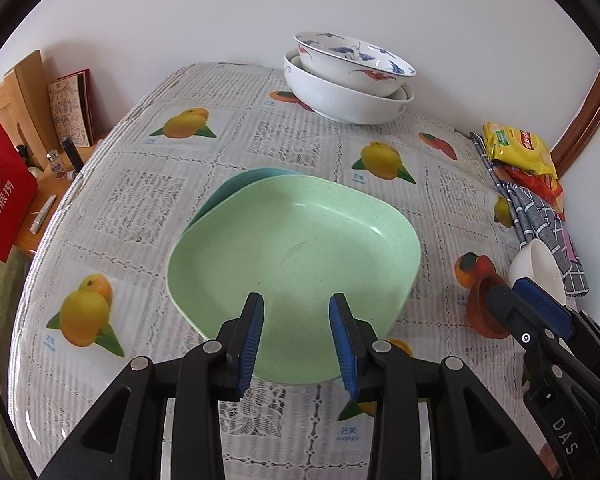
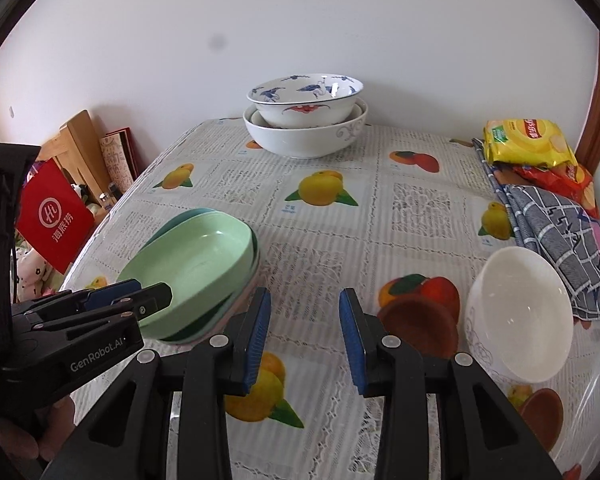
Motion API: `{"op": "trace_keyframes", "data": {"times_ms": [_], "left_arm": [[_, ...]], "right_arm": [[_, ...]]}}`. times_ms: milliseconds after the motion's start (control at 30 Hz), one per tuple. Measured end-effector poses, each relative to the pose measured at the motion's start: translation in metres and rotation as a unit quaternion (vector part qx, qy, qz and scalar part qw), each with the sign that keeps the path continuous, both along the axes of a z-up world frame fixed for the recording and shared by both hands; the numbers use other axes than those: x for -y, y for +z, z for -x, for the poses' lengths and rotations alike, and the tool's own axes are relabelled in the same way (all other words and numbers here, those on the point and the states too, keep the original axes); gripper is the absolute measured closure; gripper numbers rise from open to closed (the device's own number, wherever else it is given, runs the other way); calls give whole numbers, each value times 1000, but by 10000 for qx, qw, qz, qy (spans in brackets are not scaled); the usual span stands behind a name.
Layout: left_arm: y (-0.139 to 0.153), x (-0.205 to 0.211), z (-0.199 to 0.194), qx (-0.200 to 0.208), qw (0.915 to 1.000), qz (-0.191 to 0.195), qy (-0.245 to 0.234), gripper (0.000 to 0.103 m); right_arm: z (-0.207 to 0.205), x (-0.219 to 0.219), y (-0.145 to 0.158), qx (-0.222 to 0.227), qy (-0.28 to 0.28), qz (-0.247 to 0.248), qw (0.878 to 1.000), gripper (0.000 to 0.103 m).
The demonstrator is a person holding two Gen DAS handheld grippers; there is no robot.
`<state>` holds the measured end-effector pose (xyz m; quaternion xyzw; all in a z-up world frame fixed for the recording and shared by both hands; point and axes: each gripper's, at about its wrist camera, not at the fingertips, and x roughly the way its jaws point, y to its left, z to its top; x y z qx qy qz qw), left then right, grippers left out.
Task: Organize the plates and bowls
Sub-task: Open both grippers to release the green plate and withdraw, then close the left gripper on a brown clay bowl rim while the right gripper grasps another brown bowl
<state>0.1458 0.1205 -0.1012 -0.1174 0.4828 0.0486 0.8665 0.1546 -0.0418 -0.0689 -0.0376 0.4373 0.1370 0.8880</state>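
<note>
Green plate (image 1: 296,248) — matt speckled plastic; stacked bowls (image 2: 305,116) at twelve o'clock, glossy glazed ceramic; counter (image 2: 412,208) under shiny clear film over lace-patterned cloth; tool pads (image 2: 260,336) — ribbed blue rubber.

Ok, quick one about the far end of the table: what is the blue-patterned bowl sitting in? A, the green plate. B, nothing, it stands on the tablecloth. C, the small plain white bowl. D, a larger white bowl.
D: the blue-patterned bowl is nested inside a larger white bowl by the wall, far from the green plate and the small white bowl.
</note>
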Motion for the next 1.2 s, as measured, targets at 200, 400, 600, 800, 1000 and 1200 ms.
{"op": "trace_keyframes", "data": {"times_ms": [200,400,600,800,1000,1200], "left_arm": [[-11,7,0,18,9999,-54,87,72],[-18,12,-4,1,10000,-37,-16,91],[-15,18,-7,-58,9998,-111,-141,91],[-3,34,-10,-33,9996,-143,-255,91],[18,64,-9,231,9983,-295,-457,90],[30,100,-11,355,9953,-528,-731,83]], "right_arm": [[11,30,-9,-126,-325,-14,9994,67],[17,49,-20,-273,-575,-57,9980,67],[23,59,-20,-288,-665,-70,9973,67],[33,85,-6,-117,-863,-170,9961,67],[45,131,10,124,-1243,-338,9916,54],[59,180,16,206,-1714,-355,9843,54]]}}
